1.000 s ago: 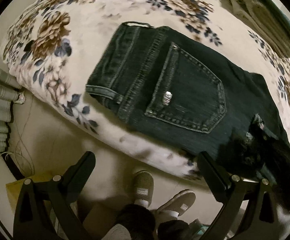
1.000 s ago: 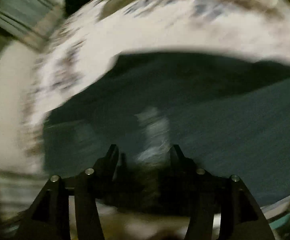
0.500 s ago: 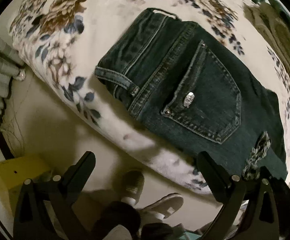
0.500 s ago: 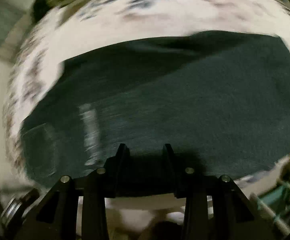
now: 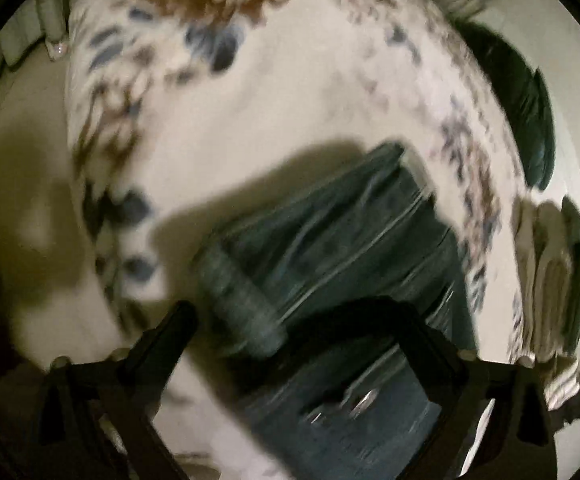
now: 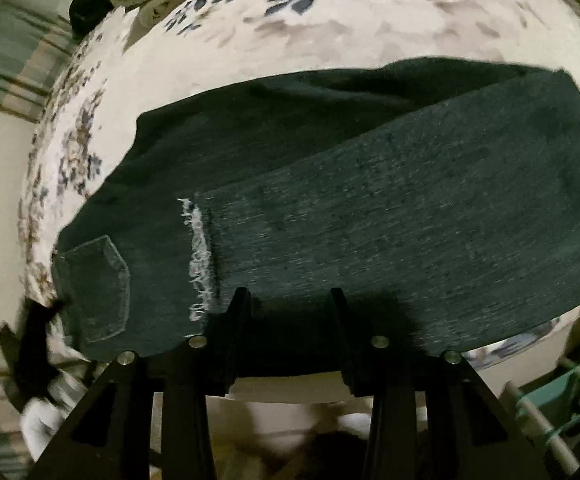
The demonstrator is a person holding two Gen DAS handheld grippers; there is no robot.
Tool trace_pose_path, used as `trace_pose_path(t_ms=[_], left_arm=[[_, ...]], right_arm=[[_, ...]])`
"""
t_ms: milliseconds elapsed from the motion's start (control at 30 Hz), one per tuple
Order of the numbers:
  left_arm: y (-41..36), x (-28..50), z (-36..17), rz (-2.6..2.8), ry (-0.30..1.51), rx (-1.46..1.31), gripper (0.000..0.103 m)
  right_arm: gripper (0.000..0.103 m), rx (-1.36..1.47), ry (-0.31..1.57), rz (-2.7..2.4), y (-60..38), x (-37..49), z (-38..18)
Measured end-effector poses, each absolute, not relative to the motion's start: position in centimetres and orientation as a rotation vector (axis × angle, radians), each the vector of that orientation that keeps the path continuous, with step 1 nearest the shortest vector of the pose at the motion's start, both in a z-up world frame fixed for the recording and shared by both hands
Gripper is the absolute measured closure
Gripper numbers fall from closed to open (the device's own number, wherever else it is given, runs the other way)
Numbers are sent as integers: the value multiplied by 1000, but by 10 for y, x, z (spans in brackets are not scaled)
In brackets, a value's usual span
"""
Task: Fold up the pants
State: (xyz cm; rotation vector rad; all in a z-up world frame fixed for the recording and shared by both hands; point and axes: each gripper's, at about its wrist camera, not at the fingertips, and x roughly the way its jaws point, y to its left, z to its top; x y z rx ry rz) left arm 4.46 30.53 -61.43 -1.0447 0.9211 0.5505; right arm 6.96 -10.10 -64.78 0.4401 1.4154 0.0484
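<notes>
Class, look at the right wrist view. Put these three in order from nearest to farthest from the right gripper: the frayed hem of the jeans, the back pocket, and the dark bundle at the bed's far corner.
From the right gripper:
1. Frayed hem, just left of the fingers.
2. Back pocket, farther left, near the bed's edge.
3. Dark bundle, far upper left, beyond the floral bedcover.

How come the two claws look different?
The left claw has its fingers spread wide; the right claw has them closer together. The left claw is over the waistband of the jeans; the right claw is by the frayed hem. Both are black and above the jeans.
</notes>
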Motion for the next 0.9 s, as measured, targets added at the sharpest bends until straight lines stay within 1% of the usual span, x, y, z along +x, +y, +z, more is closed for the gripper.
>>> trace_pose_path(t_ms=[33,67,100,167,200,233,300,333,400,433,467,533,733,900], left_arm=[[306,49,-614,555,906,-1041,27],[305,53,-615,565,907,-1042,30],[304,54,-617,579,898,-1045,34],[301,49,-618,609,883,-1042,49],[300,46,-616,617,882,-1033,69],[299,41,-612,600,873,-1026,76],[294,41,-596,570,845,-995,81],[291,43,-585,556,834,-963,83],[283,41,-561,527,808,-901,85],[276,40,-548,510,796,-865,85],[267,41,-531,493,783,-813,85],[251,48,-503,465,751,-750,85],[169,55,-421,328,659,-536,86],[86,62,-382,159,624,-398,86]], right_arm=[[55,413,1420,36,-103,68,-647],[45,370,1431,15,-104,68,-645],[42,334,1438,-2,-103,69,-644],[37,281,1431,-26,-104,70,-637],[34,262,1419,-36,-105,70,-633],[31,251,1410,-38,-107,70,-630],[30,235,1391,-40,-112,71,-622],[30,229,1384,-45,-115,71,-619],[22,212,1378,-61,-123,73,-615],[11,209,1379,-63,-127,73,-613],[4,205,1383,-64,-132,75,-613],[4,207,1381,-61,-146,75,-610],[4,269,1364,-106,-203,68,-598],[4,329,1359,-181,-264,54,-589]])
